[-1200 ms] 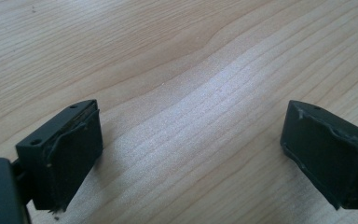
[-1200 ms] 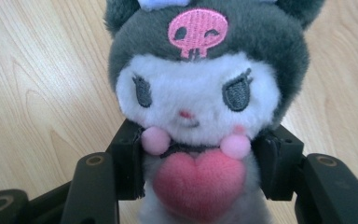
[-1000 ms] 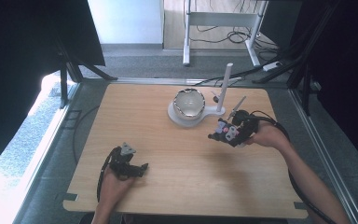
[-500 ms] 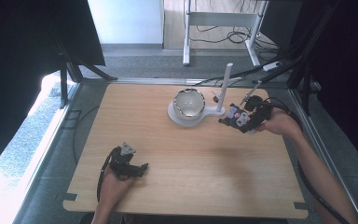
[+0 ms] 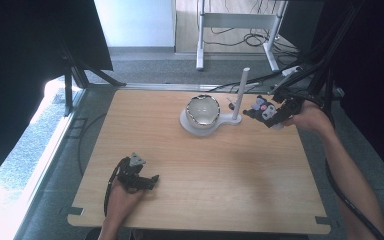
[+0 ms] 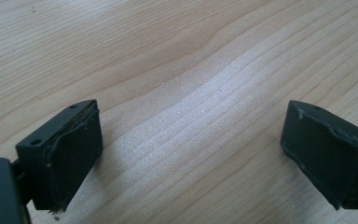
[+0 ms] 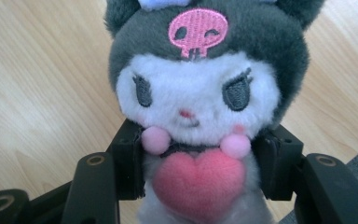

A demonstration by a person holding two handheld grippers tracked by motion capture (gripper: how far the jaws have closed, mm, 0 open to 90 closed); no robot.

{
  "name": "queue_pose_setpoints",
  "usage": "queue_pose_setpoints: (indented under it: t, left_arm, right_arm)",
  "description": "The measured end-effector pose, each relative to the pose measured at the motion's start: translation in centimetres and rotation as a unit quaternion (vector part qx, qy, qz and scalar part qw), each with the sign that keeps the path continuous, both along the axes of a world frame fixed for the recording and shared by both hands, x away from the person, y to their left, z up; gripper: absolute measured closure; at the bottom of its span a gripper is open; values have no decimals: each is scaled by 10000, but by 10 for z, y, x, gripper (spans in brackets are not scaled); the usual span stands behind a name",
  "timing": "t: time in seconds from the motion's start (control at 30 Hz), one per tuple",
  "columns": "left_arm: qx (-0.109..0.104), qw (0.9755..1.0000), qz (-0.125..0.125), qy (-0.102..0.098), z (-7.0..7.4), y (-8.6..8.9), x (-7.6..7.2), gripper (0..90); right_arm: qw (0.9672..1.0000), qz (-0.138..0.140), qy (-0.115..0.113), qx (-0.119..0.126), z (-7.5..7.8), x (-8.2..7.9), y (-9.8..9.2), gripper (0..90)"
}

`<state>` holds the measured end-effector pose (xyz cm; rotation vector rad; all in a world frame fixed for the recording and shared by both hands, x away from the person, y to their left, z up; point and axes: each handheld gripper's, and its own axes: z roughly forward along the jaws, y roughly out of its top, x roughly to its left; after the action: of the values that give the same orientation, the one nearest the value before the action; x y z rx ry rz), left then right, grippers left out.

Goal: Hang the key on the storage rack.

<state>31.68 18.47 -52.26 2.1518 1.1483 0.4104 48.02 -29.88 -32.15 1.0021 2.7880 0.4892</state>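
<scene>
High view: bowl, contents indiscernible

The worktop is showing pale wood with fine grain and a smooth, matt finish. The soft toy is looking like fluffy plush cloth, with stitched thread on the face. The bowl is shining like glossy metal. The left tool is wearing dull black rubbery pads.

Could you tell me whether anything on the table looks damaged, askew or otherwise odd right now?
Nothing stands out. The grey-and-white plush toy with a pink heart sits squarely in the right tool, face undistorted. The shiny metal bowl rests upright on its white stand with a post. The left tool is open above bare wooden table.
</scene>
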Motion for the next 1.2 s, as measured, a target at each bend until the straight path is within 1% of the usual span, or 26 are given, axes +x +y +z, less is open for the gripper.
queue_pose_setpoints:
  t: [0.17,0.4,0.6,0.8,0.97,1.07,1.2]
  left_arm:
    - [-2,10000,-1,2,0,0,0,55]
    - [-5,10000,1,-3,0,0,0,55]
    - [-2,10000,-2,1,0,0,0,55]
    - [-3,10000,-2,0,0,0,0,55]
    - [1,10000,-11,13,0,0,0,55]
    - [3,10000,-13,12,0,0,0,56]
    - [-1,10000,-17,13,0,0,0,56]
  right_arm:
    - [9998,-166,-73,81,11,10,-5,444]
    - [9988,-393,-245,171,25,22,-11,444]
    - [9973,-560,-395,251,31,33,-17,444]
    - [9959,-676,-515,311,36,43,-17,444]
    - [9955,-655,-610,325,40,46,-10,444]
    - [9948,-646,-686,382,42,48,-7,444]
    - [9947,-607,-721,407,42,49,-3,444]
